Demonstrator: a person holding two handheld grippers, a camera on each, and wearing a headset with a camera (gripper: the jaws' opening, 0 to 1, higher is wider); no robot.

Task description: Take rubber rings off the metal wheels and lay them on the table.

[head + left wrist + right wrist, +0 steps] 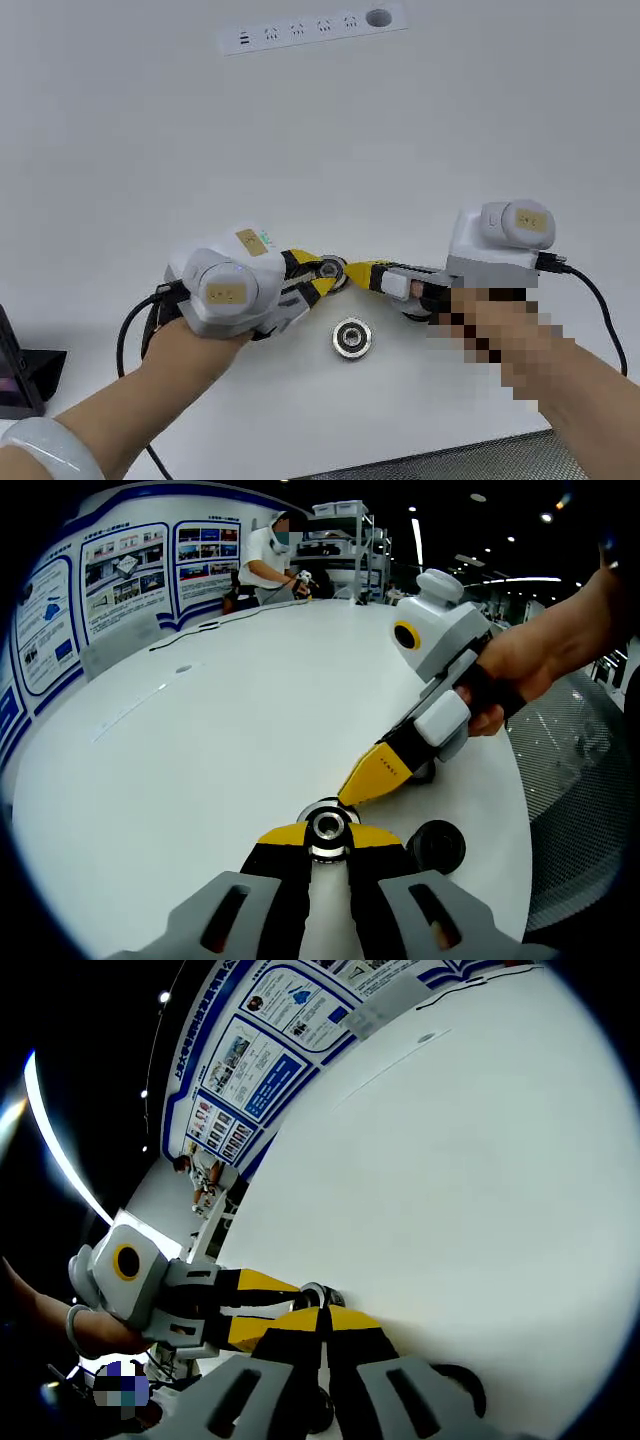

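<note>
Rubber is what has to come off here, and the held wheel (331,268) is where the work is. The left gripper (312,278) has it clenched between its yellow tips, up off the table (200,130) as far as I can judge, right in front of the person. The right gripper (362,272) comes in from the opposite side with its jaws pressed together to a thin seam, their point touching the wheel's rim. Whether a lip of rubber is pinched in that seam I cannot tell; it is too small. From where I stand, the step in hand looks like getting a first purchase on the ring. To do it well, I would keep the left clamp on the metal faces or hub, so it does not trap the rubber it is meant to free. The right tips should work under the edge of the band rather than across it, then peel outward along the wheel's axis, rolling the ring off a bit at a time so it neither snaps back nor flies away. A second wheel (352,338) lies flat on the table just below and between the two grippers, close by but touching neither, its dark rubber ring (337,338) on it by the look of it.
</note>
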